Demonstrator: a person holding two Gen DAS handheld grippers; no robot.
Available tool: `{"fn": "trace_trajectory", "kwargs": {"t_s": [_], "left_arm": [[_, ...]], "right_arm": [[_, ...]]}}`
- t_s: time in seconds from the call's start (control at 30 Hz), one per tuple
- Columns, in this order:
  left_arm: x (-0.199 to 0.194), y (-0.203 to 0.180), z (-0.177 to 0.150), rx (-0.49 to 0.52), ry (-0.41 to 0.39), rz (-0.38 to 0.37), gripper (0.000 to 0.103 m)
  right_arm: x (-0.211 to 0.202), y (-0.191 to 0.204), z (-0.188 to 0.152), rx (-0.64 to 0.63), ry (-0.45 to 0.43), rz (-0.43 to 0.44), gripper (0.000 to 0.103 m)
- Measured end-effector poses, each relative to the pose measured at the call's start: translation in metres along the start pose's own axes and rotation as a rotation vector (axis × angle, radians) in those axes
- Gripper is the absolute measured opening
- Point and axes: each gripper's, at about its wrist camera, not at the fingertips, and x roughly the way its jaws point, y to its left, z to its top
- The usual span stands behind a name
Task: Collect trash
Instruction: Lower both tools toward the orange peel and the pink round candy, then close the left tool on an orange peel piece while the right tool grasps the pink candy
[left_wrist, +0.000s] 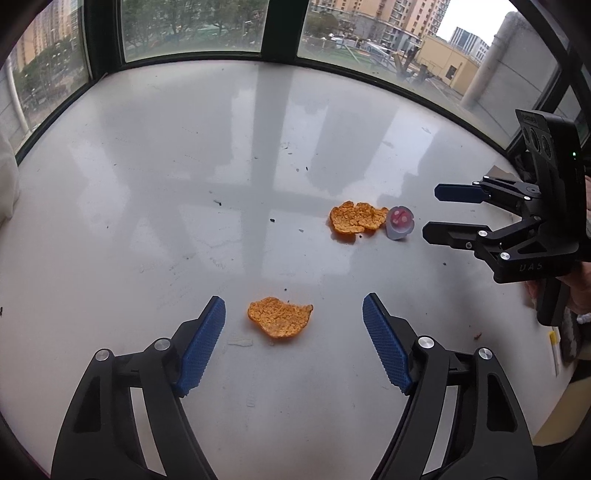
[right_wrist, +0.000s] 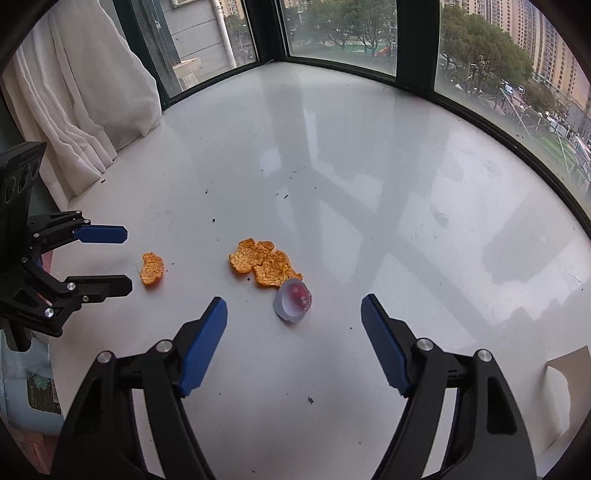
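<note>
On the white windowsill lie two orange peel pieces and a small clear cup with red inside. The smaller peel lies just ahead of my left gripper, between its open blue pads without touching them. The larger peel lies farther off with the cup beside it on its side. In the right wrist view the cup sits between the spread tips of my right gripper, the larger peel just beyond it. The smaller peel lies by the left gripper.
Dark window frames ring the sill's far edge. A white curtain hangs at the left. Small dark crumbs dot the surface. A blue-white container stands below the sill's left edge, and a torn cardboard piece lies at the right.
</note>
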Motion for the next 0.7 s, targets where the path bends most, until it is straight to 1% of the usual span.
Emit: {"fn": "trace_trajectory", "kwargs": {"t_s": [0.07,0.17,0.27,0.4,0.57,0.7], "left_arm": [[0.004,0.002,-0.001,-0.009,-0.005,-0.003,0.073],[0.011,0.008,-0.001,-0.021,-0.010,-0.009,0.067],[0.013,0.013,-0.002,-0.030,-0.012,-0.012,0.063],[0.016,0.015,-0.004,-0.040,-0.004,-0.014,0.047],[0.016,0.015,-0.007,-0.047,-0.008,-0.015,0.045],[0.019,0.016,-0.011,-0.050,-0.013,-0.010,0.041]], "right_arm": [[0.005,-0.004,0.000,0.009,0.004,0.007,0.072],[0.009,-0.006,0.001,0.012,0.004,0.019,0.065],[0.012,-0.008,0.002,0.017,-0.003,0.031,0.063],[0.018,-0.010,0.004,0.022,0.003,0.039,0.056],[0.021,-0.009,0.007,0.021,0.005,0.033,0.053],[0.024,-0.010,0.005,0.022,0.012,0.032,0.051]]}}
